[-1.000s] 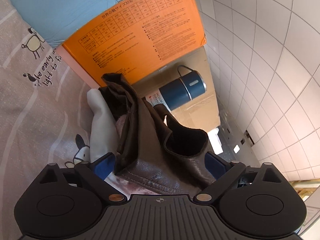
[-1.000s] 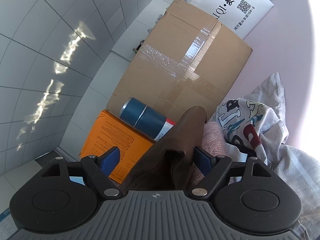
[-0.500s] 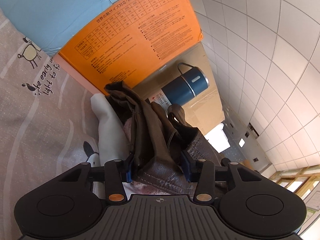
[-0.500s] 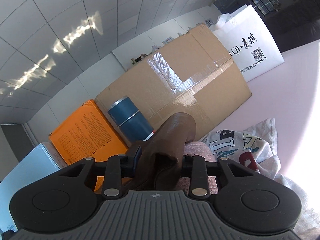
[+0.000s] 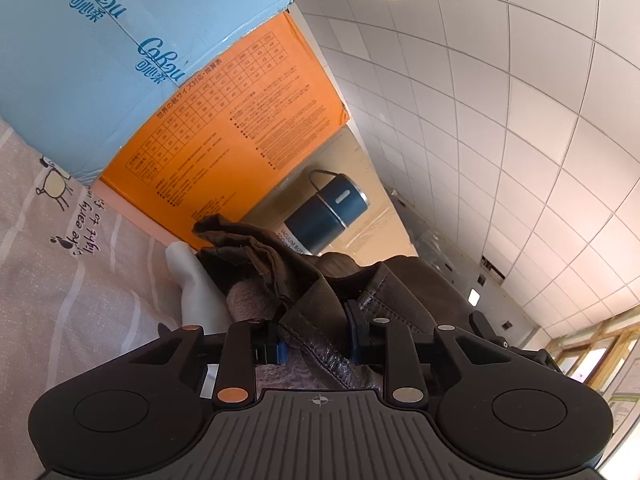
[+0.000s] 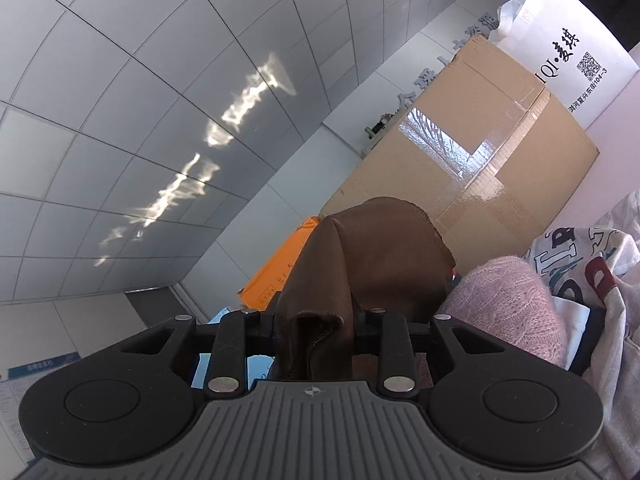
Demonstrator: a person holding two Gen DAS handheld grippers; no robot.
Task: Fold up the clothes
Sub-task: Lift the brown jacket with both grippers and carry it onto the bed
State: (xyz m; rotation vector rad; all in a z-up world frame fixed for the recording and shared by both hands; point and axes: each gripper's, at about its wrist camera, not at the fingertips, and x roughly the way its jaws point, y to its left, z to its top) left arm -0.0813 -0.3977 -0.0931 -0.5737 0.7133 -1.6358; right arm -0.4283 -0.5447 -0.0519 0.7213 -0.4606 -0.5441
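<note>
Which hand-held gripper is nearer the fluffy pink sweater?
Right, probably. The pink sweater bulges right beside the right hand-held gripper; at the left hand-held gripper it shows mostly beneath the brown leather garment.

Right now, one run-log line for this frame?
phase: lifting garment | left gripper: shut on brown leather garment | right gripper: shut on same garment | pink knit: beneath

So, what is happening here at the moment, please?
A person holds a gripper in each hand, and both are clamped on one brown leather-like garment. The left gripper pinches a seamed edge; the right gripper grips a bunched fold. The garment is raised above a pile with a pink knit and a printed shirt. Behind stand an orange box, a cardboard box and a blue flask. No fold is finished yet.
</note>
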